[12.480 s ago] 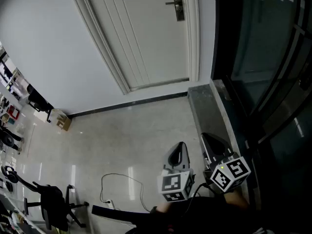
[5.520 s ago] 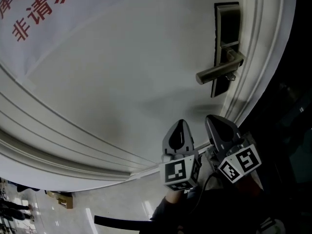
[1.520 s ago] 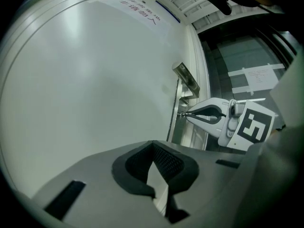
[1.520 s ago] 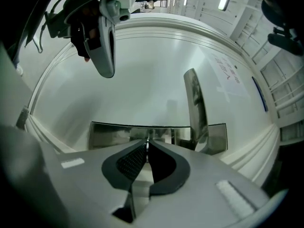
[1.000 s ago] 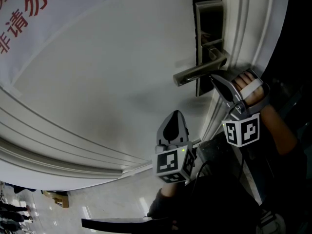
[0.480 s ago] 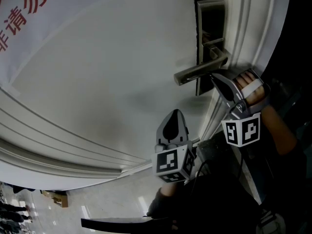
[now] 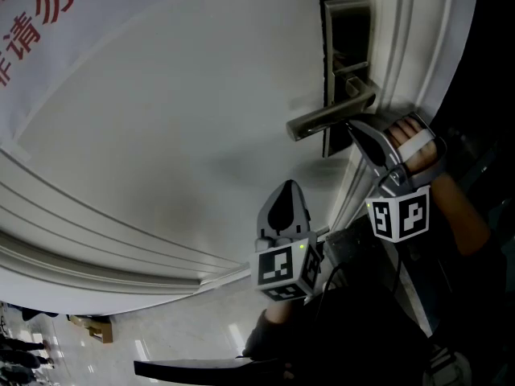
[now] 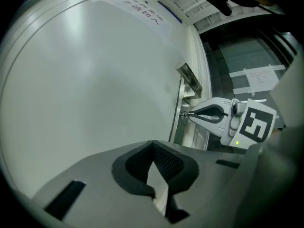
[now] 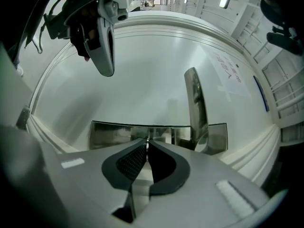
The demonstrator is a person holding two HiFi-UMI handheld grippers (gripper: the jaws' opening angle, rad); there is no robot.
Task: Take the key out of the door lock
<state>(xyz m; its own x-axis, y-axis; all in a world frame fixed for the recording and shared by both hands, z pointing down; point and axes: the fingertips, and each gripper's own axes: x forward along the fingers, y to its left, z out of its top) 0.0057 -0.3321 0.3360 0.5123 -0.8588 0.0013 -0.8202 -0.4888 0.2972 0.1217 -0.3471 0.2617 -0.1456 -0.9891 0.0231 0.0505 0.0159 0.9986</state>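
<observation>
One white door (image 7: 161, 135) fills the view, bearing one metal lock plate (image 7: 346, 22) and one lever handle (image 7: 326, 119). Two grippers point level at the door. The right gripper (image 7: 352, 127), just under the handle, has its jaws pinched on the single key (image 9: 147, 144), a thin sliver at the lock plate. The left gripper (image 7: 288, 187) hangs lower, well apart from the lock, closed on nothing.
</observation>
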